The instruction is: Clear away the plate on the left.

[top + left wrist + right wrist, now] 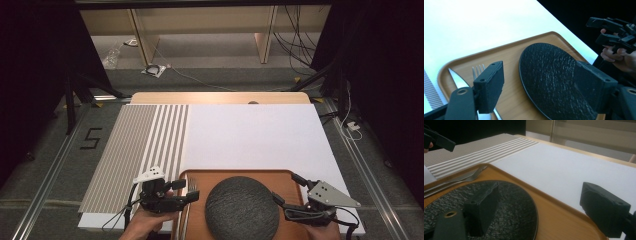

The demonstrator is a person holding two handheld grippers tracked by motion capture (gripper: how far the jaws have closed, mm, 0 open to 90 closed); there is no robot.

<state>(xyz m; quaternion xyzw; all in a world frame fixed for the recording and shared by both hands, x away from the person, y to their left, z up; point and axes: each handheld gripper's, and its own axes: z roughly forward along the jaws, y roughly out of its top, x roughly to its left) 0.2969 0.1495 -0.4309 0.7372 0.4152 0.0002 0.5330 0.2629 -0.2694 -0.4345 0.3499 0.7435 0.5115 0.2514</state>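
A wooden tray (pixel 285 176) lies at the table's near edge and carries a round, dark, textured plate (pixel 242 207). A fork (pixel 193 184) and a knife (pixel 457 79) lie along the tray's left side. My left gripper (pixel 194 192) is open at the tray's left rim, its jaws pointing over the cutlery with nothing between them. My right gripper (pixel 287 190) is open at the tray's right side, next to the plate. In the left gripper view the open left gripper (pixel 541 80) frames the plate (pixel 549 75). In the right gripper view the open right gripper (pixel 542 197) straddles the tray's rim (pixel 554 212).
The tray rests on a white mat (pixel 255 135) with a grey striped band (pixel 135 145) on its left. The wooden table edge (pixel 220 97) shows at the far side. The floor beyond holds cables and shelf legs.
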